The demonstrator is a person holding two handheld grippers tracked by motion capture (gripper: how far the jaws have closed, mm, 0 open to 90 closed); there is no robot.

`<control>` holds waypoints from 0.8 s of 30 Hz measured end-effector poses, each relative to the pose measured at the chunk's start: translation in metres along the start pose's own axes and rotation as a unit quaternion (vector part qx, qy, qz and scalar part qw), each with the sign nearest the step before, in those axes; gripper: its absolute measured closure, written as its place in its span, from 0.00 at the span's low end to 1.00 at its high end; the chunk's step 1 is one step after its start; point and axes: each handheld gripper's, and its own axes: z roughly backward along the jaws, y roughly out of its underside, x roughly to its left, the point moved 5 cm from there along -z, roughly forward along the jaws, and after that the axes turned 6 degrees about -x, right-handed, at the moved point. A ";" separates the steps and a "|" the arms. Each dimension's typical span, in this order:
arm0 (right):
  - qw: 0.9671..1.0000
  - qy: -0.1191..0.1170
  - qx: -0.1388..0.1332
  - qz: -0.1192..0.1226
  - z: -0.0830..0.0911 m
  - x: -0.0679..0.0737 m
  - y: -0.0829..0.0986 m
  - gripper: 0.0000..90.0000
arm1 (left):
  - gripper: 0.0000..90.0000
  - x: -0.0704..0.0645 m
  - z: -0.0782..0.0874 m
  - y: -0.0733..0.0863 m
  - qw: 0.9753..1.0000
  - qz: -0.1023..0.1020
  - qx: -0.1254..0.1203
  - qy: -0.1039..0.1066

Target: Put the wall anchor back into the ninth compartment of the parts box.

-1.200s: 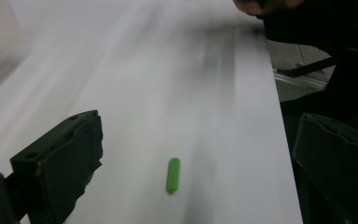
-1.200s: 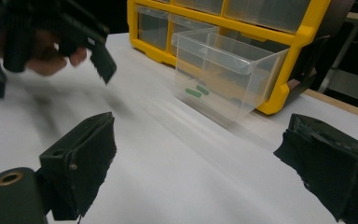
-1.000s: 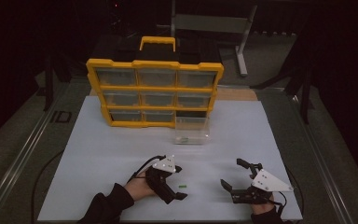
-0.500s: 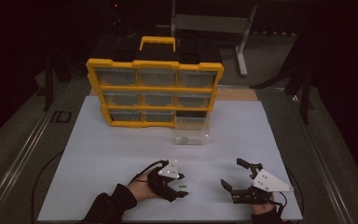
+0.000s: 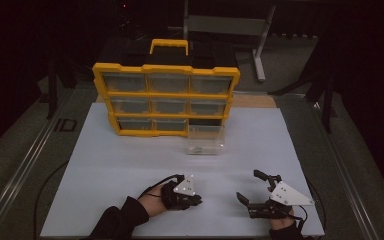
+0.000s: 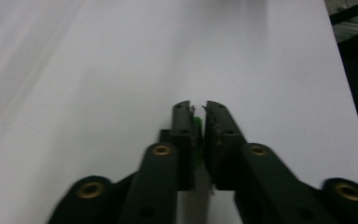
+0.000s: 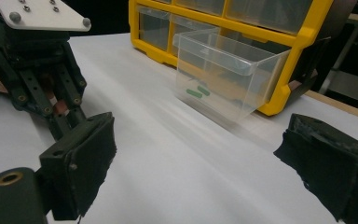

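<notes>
Plainly, the left gripper [image 6: 198, 116] is clenched on a small green piece [image 6: 197, 124] low at the near bench [image 5: 130, 165]; the grip is thin, so it could slip before reaching the clear drawer [image 5: 206, 139]. The right gripper [image 5: 254, 190] waits released.

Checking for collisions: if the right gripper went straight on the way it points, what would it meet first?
Probably the clear drawer standing out on the white mat before the yellow organizer; the right gripper is open with bare mat ahead. Depth is uncertain.
</notes>
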 end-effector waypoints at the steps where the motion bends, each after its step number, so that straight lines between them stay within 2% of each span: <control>1: 1.000 0.000 0.000 0.000 0.000 0.000 0.000 0.10 | 0.94 0.000 0.000 0.000 1.000 0.000 0.001 0.001; 5: 1.000 0.001 0.000 0.000 0.000 0.000 0.000 0.10 | 0.94 0.001 0.001 -0.002 1.000 0.001 0.007 0.013; 7: 1.000 0.001 0.000 0.000 0.000 0.000 0.000 0.10 | 0.95 0.002 0.005 -0.006 1.000 0.004 0.001 0.018; 10: 1.000 0.001 0.000 -0.001 0.000 0.000 0.000 0.10 | 0.95 0.005 0.011 -0.011 1.000 -0.003 -0.005 0.016; 11: 1.000 0.001 0.000 0.000 0.000 -0.001 0.000 0.10 | 0.95 0.008 0.017 -0.018 1.000 -0.006 -0.014 0.015; 13: 1.000 0.001 0.000 0.001 0.000 0.000 0.000 0.10 | 0.95 0.013 0.021 -0.024 1.000 -0.014 -0.012 0.012; 19: 1.000 0.002 -0.001 -0.001 0.000 -0.001 0.000 0.10 | 0.95 0.029 0.039 -0.043 0.999 -0.008 -0.033 0.018; 24: 1.000 0.001 -0.001 -0.001 0.000 -0.001 0.000 0.10 | 0.95 0.042 0.053 -0.064 0.999 -0.025 -0.036 0.005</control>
